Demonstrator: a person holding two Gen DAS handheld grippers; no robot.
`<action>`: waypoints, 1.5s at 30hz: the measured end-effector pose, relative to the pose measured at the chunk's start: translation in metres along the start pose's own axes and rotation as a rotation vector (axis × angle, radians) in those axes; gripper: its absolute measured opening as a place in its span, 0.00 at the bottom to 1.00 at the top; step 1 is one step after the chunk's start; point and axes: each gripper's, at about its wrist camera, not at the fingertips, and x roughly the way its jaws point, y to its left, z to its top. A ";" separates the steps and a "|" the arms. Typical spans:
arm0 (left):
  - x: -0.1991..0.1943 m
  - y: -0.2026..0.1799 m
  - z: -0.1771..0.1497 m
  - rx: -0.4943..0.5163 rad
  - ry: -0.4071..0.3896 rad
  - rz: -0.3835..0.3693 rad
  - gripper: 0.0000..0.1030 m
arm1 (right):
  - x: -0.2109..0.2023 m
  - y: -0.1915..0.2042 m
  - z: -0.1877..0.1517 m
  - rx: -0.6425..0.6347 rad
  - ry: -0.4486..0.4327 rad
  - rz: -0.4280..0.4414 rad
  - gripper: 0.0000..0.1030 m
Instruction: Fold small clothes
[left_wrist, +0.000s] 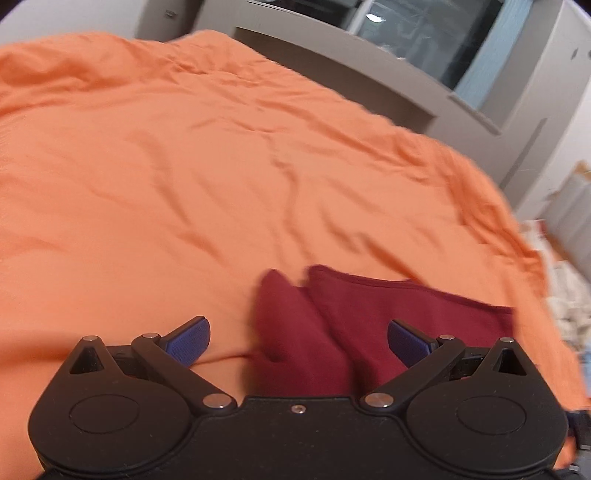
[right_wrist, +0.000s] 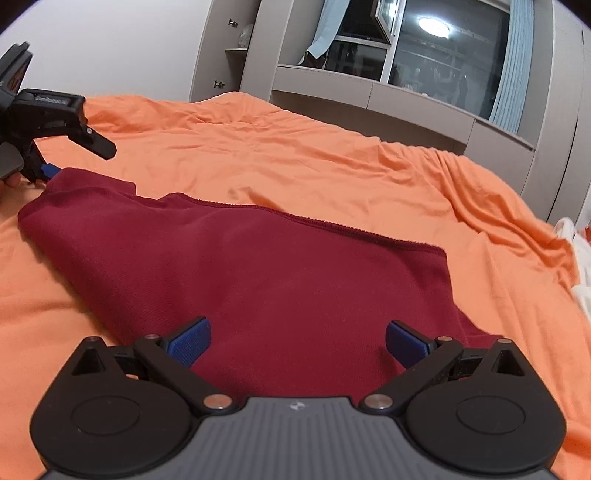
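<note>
A dark red garment (right_wrist: 266, 273) lies spread on the orange bed sheet (right_wrist: 295, 162), its hem running across the middle. My right gripper (right_wrist: 297, 341) is open and empty, low over the garment's near part. My left gripper (left_wrist: 298, 343) is open, its blue pads wide apart, above a bunched fold of the red garment (left_wrist: 295, 332) at its left end. It also shows in the right wrist view (right_wrist: 55, 155) at the far left, next to the garment's corner.
The orange sheet (left_wrist: 184, 166) covers the bed and is wrinkled. Grey cabinets and a dark window (right_wrist: 424, 55) stand behind the bed. White cloth (right_wrist: 576, 258) lies at the right edge of the bed.
</note>
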 end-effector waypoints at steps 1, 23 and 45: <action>-0.001 0.000 0.000 -0.009 0.004 -0.034 0.99 | 0.000 -0.001 0.000 0.005 0.002 0.004 1.00; -0.048 -0.034 -0.019 0.084 0.032 -0.241 0.99 | 0.001 0.000 -0.001 0.018 0.002 0.012 1.00; -0.081 -0.048 -0.078 0.055 0.071 -0.309 0.99 | 0.006 0.000 -0.001 0.059 0.001 0.038 1.00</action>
